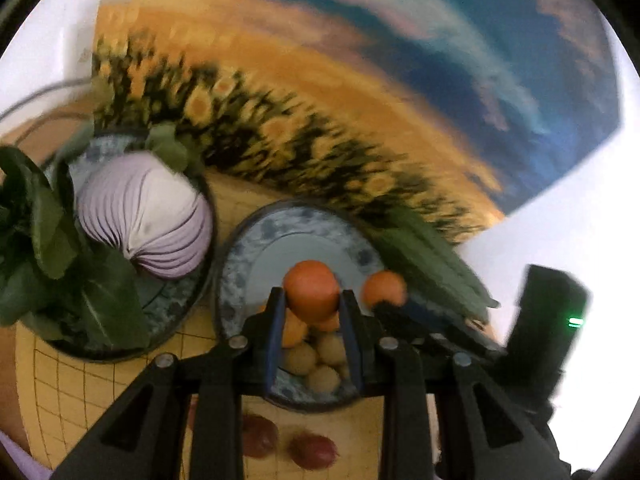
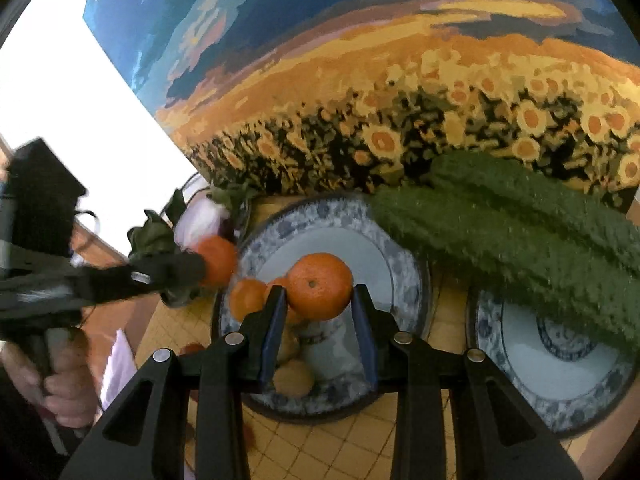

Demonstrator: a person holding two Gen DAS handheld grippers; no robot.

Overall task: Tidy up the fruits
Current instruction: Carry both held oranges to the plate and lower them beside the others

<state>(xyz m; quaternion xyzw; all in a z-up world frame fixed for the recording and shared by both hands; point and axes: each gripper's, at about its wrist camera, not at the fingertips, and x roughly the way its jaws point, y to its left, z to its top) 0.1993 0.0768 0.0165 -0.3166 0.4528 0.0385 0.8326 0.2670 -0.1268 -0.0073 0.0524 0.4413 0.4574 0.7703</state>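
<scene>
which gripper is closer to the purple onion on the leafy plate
Left. The left gripper, shut on a mandarin, hangs just beside the purple onion. The right gripper, holding its own mandarin, sits over the middle fruit plate, farther away.

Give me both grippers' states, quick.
Left gripper: closed on an orange.
Right gripper: closed on another orange.
</scene>
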